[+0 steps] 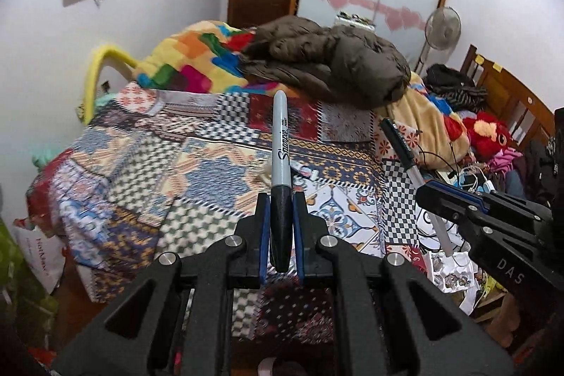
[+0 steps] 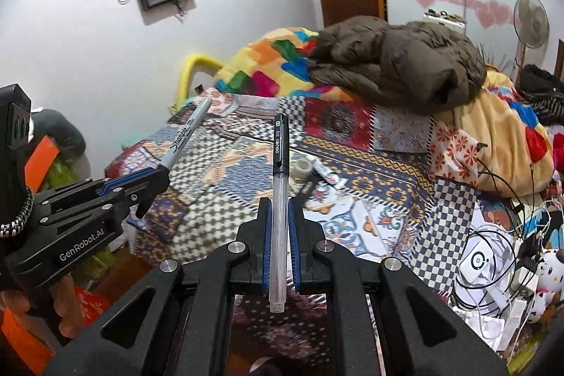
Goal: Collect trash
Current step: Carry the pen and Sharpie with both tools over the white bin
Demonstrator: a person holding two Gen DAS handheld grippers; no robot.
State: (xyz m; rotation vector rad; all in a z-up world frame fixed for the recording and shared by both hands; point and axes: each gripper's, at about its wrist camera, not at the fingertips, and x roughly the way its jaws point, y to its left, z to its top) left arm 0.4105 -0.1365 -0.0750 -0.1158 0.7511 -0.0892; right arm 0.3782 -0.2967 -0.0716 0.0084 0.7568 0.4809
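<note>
My left gripper is shut on a grey Sharpie marker, gripped at its black cap, the barrel pointing away over the bed. My right gripper is shut on a clear pen with a black cap, also pointing forward. Each wrist view catches the other tool: the right gripper with its pen appears at the right of the left wrist view, and the left gripper with the marker at the left of the right wrist view. Both hang above the patchwork bedspread.
On the bedspread lie a roll of tape and a small tube. A brown jacket and colourful blanket heap at the back. Cables, papers and plush toys crowd the right. Bags sit on the floor at the left.
</note>
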